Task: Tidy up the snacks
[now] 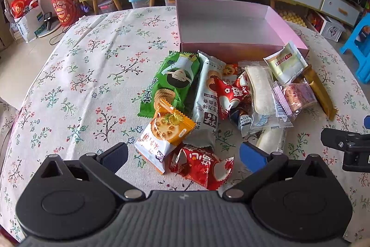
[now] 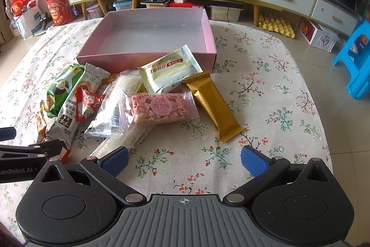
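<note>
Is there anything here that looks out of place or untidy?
Yes. The snacks lie in a loose, overlapping heap on the table, outside the pink box, which is empty. The cream packet leans against the box's front wall. Nothing looks torn or spilled.

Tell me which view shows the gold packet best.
Right wrist view: the gold packet lies whole and unobstructed on the cloth. In the left wrist view it sits at the pile's far edge, partly hidden behind other snacks.
</note>
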